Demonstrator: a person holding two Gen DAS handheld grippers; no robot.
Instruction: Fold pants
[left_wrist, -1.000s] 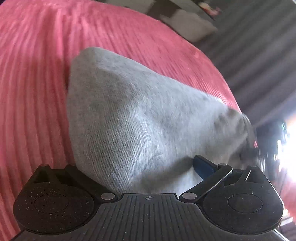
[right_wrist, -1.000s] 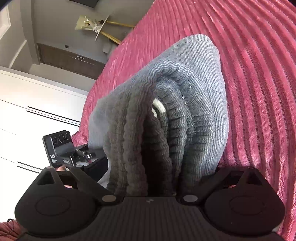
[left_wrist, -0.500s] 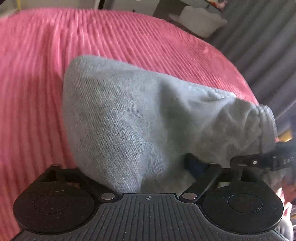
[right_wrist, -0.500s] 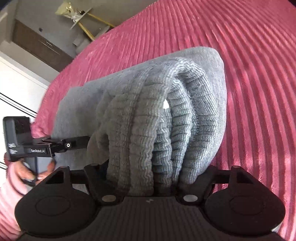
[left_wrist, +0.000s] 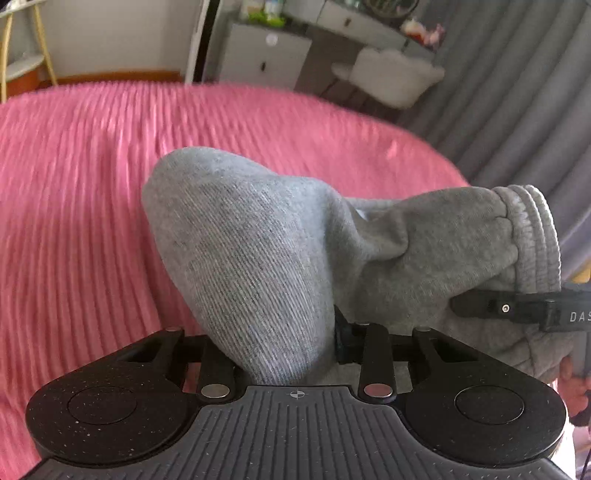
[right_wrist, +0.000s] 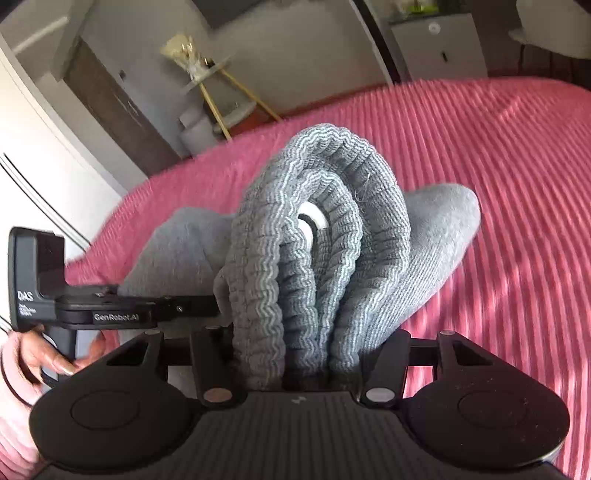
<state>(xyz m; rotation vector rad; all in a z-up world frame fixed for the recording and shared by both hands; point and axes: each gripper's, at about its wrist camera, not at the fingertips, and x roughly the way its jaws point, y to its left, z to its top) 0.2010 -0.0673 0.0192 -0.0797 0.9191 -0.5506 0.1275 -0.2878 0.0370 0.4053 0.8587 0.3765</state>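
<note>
Left wrist: left gripper (left_wrist: 273, 354) closing on grey pants (left_wrist: 258, 258), right gripper (right_wrist: 306, 354) likewise — fingers seemingly gripping waistband (right_wrist: 314, 240).

Heather-grey pants (left_wrist: 258, 258) with pale-striped ribbed waistband (right_wrist: 317, 236); pink corded bedspread (left_wrist: 81, 206); black tools.

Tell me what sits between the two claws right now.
Only the grey pants span the gap: the left claw is closing on plain fabric, the right claw on the bunched ribbed waistband, as both wrist views show.
</note>
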